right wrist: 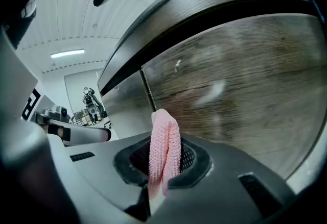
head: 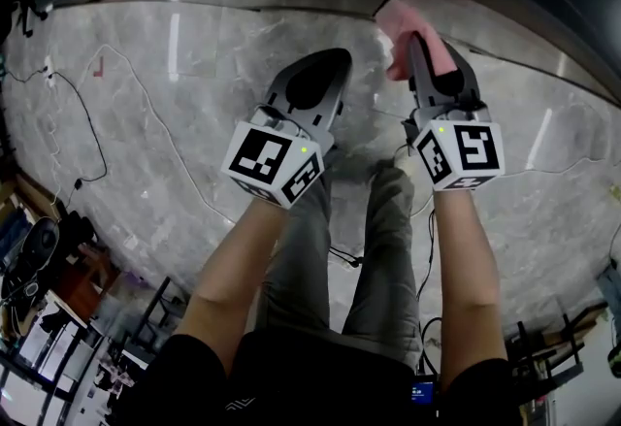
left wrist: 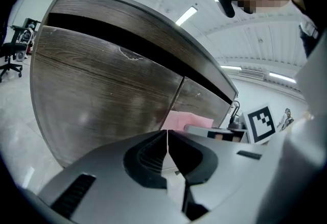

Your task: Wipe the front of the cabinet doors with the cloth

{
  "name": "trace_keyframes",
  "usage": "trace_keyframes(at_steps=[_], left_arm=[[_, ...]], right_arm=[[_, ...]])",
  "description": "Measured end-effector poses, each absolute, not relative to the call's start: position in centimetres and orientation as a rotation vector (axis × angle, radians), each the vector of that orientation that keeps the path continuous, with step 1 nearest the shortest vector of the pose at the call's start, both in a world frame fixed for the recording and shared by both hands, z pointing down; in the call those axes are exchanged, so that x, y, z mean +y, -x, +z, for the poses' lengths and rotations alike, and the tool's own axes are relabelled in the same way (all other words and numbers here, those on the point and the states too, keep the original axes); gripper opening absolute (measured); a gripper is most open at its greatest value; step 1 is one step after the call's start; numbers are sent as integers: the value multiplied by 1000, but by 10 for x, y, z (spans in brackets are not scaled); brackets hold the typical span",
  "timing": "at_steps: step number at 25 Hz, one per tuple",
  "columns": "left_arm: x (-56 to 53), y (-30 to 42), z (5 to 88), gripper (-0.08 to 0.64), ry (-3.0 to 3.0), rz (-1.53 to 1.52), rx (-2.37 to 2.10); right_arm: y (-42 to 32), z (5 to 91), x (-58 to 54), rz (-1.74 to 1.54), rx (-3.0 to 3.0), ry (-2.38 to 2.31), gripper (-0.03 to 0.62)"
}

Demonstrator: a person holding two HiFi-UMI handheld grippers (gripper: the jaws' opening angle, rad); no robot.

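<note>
1. Floor [head: 146,123]: pale marble slabs, seen steeply from above, with a thin black cable [head: 87,133] trailing across its left part.
2. Cabinet doors [right wrist: 230,80]: 2 dark wood-grain fronts side by side, 1 vertical seam between them, a black gap under the top edge.
3. Person: 2 bare forearms, grey trousers, standing facing the cabinet.
4. Left gripper [left wrist: 167,133]: grey, held low before the doors, jaws together on nothing.
5. Right gripper [head: 419,44]: grey, beside the left gripper, jaws clamped on the cloth.
6. Cloth [right wrist: 163,133]: pink knit, folded, its end standing above the right jaws close to the door seam; contact with the door cannot be told.
</note>
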State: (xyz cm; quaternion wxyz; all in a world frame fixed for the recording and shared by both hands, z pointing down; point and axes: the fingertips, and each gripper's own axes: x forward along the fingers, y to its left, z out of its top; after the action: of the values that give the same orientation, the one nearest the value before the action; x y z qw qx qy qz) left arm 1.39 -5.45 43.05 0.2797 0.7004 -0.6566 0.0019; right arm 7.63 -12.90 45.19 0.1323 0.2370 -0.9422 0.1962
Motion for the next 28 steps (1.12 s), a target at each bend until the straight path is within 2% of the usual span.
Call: trace_keyframes(at_steps=[9, 28], left_arm=[[-65, -20, 436, 14, -1838, -1, -1780], [-144, -177, 425, 14, -2069, 56, -1528]], right_arm=[[-101, 456, -152, 566, -2713, -750, 44], [-245, 455, -215, 603, -2670, -1024, 44]])
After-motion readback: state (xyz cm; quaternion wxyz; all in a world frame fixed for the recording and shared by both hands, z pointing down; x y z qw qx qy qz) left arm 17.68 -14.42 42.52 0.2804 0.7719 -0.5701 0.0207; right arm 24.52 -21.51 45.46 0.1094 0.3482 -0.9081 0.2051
